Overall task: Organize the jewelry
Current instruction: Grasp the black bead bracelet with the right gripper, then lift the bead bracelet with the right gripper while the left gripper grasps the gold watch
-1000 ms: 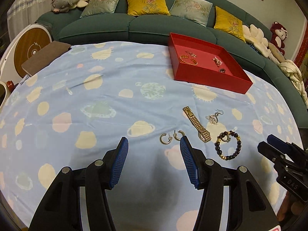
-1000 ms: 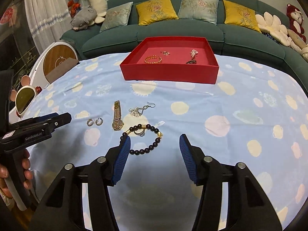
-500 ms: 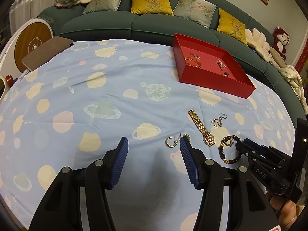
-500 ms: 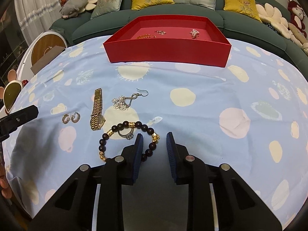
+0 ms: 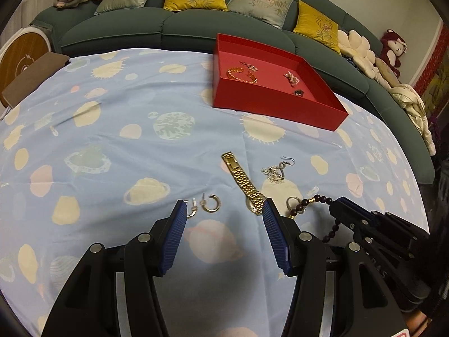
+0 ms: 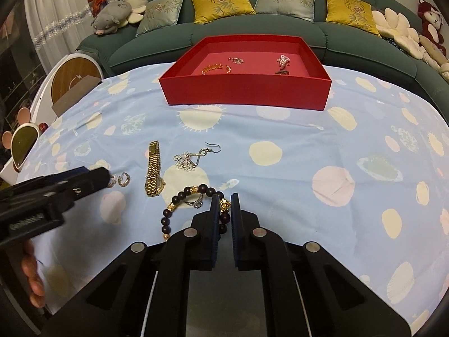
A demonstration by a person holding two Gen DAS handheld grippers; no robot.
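A red tray (image 6: 244,91) at the table's far side holds several small jewelry pieces (image 6: 216,68). On the blue cloth lie a gold watch (image 6: 153,170), a silver drop earring (image 6: 193,157), two hoop earrings (image 5: 206,204), a silver ring (image 6: 195,202) and a dark bead bracelet (image 6: 179,198). My right gripper (image 6: 223,203) is shut on the bracelet's right side, at a gold bead. My left gripper (image 5: 223,210) is open, low over the cloth, with the hoop earrings between its tips. The tray (image 5: 280,109) and the watch (image 5: 242,181) also show in the left wrist view.
A green sofa (image 6: 252,28) with cushions curves behind the table. A round wooden device (image 6: 71,77) and a brown box (image 6: 74,92) sit at the left edge. Plush toys (image 6: 407,28) lie on the sofa's right.
My right gripper has moved forward and closed from wide open onto the bracelet. My left gripper has advanced toward the hoop earrings and stayed open.
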